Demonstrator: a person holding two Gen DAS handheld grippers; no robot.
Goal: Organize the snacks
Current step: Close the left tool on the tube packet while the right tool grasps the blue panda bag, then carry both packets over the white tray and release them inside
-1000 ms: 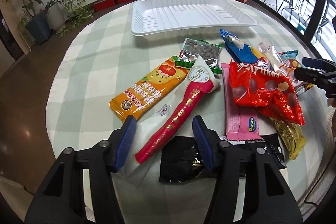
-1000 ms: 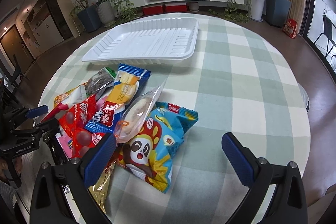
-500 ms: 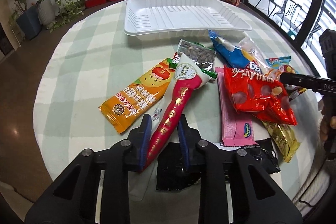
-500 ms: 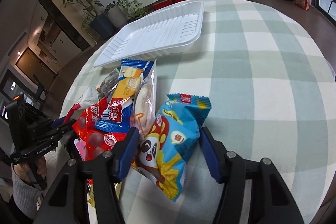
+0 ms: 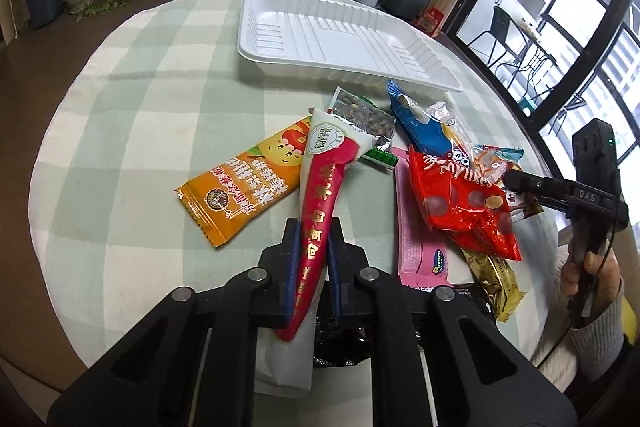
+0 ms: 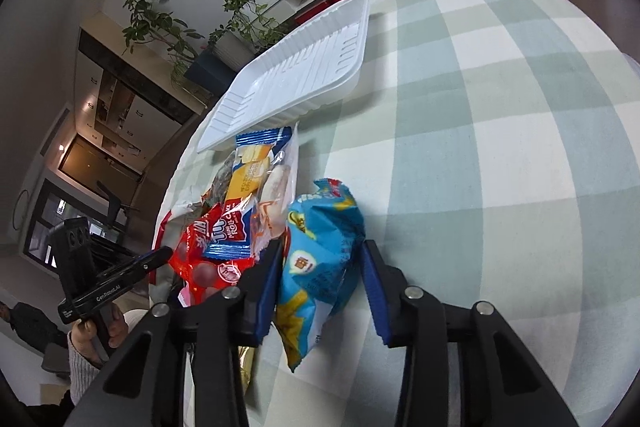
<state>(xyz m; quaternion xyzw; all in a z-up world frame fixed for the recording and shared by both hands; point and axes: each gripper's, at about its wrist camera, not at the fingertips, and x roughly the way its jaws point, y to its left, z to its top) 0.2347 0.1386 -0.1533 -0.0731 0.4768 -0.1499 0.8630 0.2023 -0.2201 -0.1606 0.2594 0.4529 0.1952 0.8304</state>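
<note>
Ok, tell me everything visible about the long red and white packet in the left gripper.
The long red and white packet is a slim, glossy wrapper: a white top with a round label and a red body with gold characters, narrowing toward the camera. It lies lengthwise on the checked tablecloth, overlapping the orange packet and the seed packet. The left gripper has just closed on its lower half.

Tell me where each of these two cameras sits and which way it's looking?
Left wrist: on the left gripper, looking along its fingers, shut on a red-and-white packet; the other hand shows at right.
Right wrist: on the right gripper, jaws just closing around a blue panda bag; the other hand shows lower left.
Shared: white tray, snack pile, checked tablecloth.
</note>
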